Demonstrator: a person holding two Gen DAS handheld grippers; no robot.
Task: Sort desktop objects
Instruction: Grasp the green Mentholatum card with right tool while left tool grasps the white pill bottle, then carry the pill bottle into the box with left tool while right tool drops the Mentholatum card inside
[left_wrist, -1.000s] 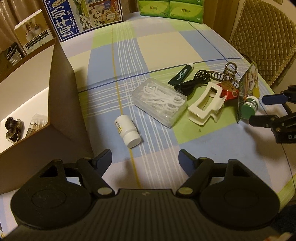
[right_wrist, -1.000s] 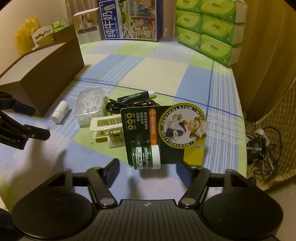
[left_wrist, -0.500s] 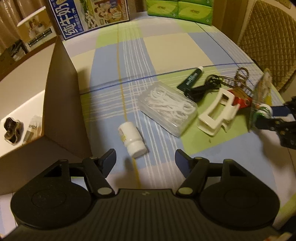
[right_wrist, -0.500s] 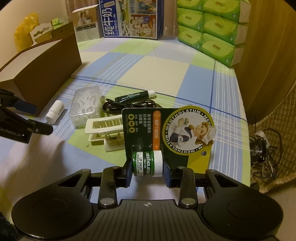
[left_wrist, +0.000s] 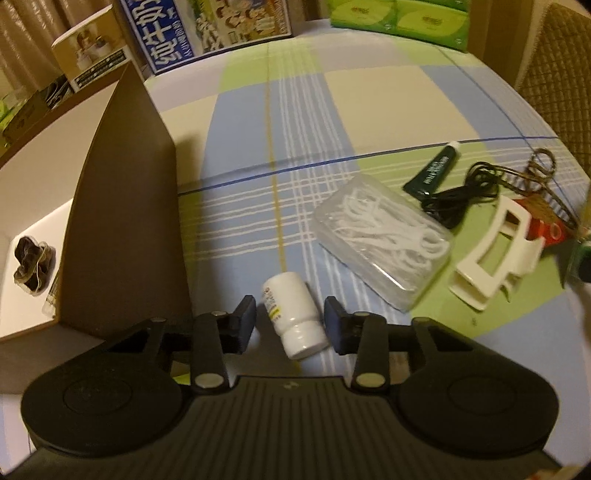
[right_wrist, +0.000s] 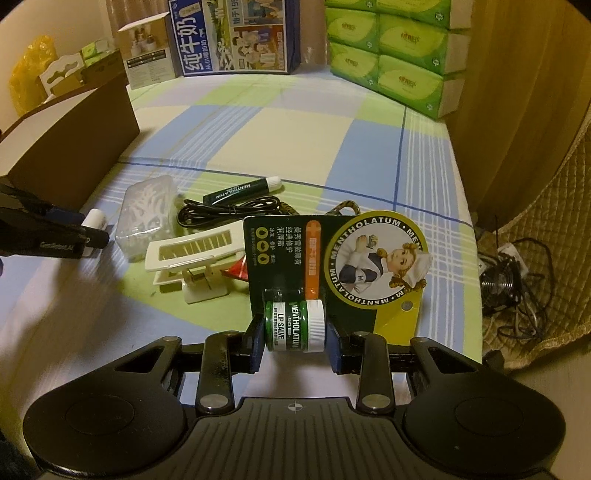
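My left gripper (left_wrist: 290, 321) has its jaws on either side of a small white pill bottle (left_wrist: 291, 314) lying on the checked tablecloth, with small gaps still showing. My right gripper (right_wrist: 295, 338) is shut on the green lip salve jar (right_wrist: 293, 325) of a Mentholatum blister card (right_wrist: 343, 254). Between them lie a clear box of floss picks (left_wrist: 384, 240), a white hair claw clip (left_wrist: 495, 254), a dark green tube (left_wrist: 434, 170), a black cable (left_wrist: 461, 195) and a key ring (left_wrist: 539, 166).
A brown cardboard box (left_wrist: 122, 206) stands at the left, holding a dark wrapped item (left_wrist: 31, 266). A milk carton box (right_wrist: 232, 37) and green tissue packs (right_wrist: 388, 48) line the table's far edge. A wicker chair (left_wrist: 565, 70) is at the right.
My left gripper moved down and forward around the white bottle and narrowed its jaws. My right gripper closed on the lip salve jar and has lifted the card a little.
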